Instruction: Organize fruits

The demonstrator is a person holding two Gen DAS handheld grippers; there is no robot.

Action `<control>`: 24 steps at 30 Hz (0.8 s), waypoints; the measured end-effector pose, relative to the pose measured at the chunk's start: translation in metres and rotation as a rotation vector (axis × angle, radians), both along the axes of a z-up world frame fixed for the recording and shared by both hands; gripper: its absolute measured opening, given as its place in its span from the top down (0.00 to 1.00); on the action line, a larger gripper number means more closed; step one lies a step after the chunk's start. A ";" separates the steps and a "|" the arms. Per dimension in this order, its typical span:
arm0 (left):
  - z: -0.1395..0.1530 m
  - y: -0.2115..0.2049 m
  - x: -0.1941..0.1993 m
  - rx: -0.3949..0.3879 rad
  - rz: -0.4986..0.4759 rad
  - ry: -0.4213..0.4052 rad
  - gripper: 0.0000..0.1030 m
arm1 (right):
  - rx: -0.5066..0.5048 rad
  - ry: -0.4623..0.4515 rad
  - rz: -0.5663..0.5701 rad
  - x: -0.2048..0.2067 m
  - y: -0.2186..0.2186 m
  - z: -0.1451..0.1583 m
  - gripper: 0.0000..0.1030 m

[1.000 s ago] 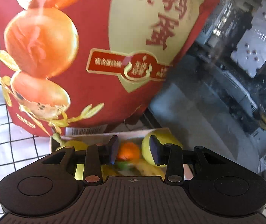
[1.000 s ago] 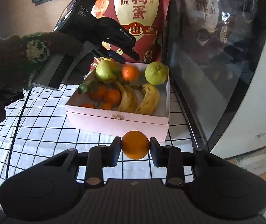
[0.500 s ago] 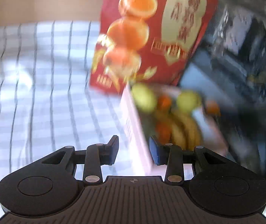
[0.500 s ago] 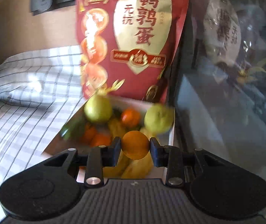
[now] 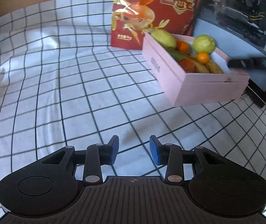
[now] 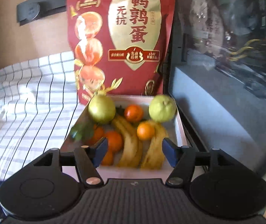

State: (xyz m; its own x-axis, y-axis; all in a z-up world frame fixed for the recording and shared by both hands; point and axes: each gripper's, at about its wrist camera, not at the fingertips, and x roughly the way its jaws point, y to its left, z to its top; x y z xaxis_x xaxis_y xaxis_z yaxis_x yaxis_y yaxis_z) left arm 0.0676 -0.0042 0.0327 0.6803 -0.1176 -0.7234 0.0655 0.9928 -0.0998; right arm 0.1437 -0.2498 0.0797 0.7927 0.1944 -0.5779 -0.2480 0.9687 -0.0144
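A pink box (image 6: pixel 180 130) holds bananas (image 6: pixel 131 145), two green fruits (image 6: pixel 101 109) and several oranges. One orange (image 6: pixel 145 130) rests free on the bananas. My right gripper (image 6: pixel 134 151) hovers over the box's near end; its jaws are opening, with no pad touching the orange. In the left wrist view the same box (image 5: pixel 198 87) sits at the right with that orange (image 5: pixel 203 57) on top. My left gripper (image 5: pixel 134 149) hangs over the checked cloth well short of the box, its jaws apart with nothing between them.
A tall red snack bag (image 6: pixel 121 43) stands right behind the box. A dark glass-fronted case (image 6: pixel 226 65) walls off the right side. The white checked cloth (image 5: pixel 58 74) spreads to the left, rumpled at its far edge.
The right gripper carried the orange over the box and let it go; it now lies on the bananas. The left gripper pulled back from the box to over the cloth.
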 end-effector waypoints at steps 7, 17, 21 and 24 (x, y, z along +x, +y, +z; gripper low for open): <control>-0.012 -0.017 -0.003 0.047 0.004 -0.105 0.55 | -0.066 0.107 0.022 -0.020 0.024 -0.047 0.27; -0.019 -0.042 0.006 0.077 0.048 -0.161 0.48 | -0.032 0.130 0.011 -0.019 0.017 -0.076 0.14; -0.019 -0.044 0.006 0.082 0.051 -0.165 0.49 | -0.015 0.129 -0.018 -0.021 0.014 -0.080 0.05; -0.019 -0.045 0.003 0.079 0.029 -0.165 0.49 | -0.010 0.104 -0.031 -0.025 0.016 -0.082 0.04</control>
